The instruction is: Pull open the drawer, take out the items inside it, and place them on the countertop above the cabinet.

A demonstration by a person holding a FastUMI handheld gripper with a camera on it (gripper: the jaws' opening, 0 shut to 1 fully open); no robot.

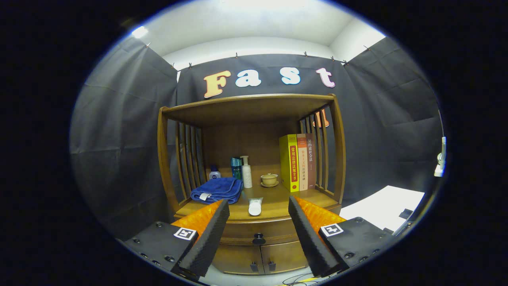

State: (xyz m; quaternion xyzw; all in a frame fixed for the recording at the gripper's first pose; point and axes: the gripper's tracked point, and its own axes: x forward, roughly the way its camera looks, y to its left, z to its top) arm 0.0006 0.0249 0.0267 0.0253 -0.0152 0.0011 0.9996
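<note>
A wooden cabinet [254,226] stands straight ahead, with a closed drawer [238,232] under its countertop [274,206]. The drawer has a small dark knob [258,239], which sits between and beyond my fingers. My gripper [258,205] is open and holds nothing; its fingers frame the drawer front from some distance. A white tube [254,207] lies on the countertop near its front edge. What the drawer holds is hidden.
On the countertop lie a folded blue towel [217,189], a white pump bottle [247,172], small bottles [226,170], a lidded cup [269,179] and upright books [297,162]. Slatted sides and a top shelf [248,104] enclose it. Two lower doors [260,260] sit beneath the drawer.
</note>
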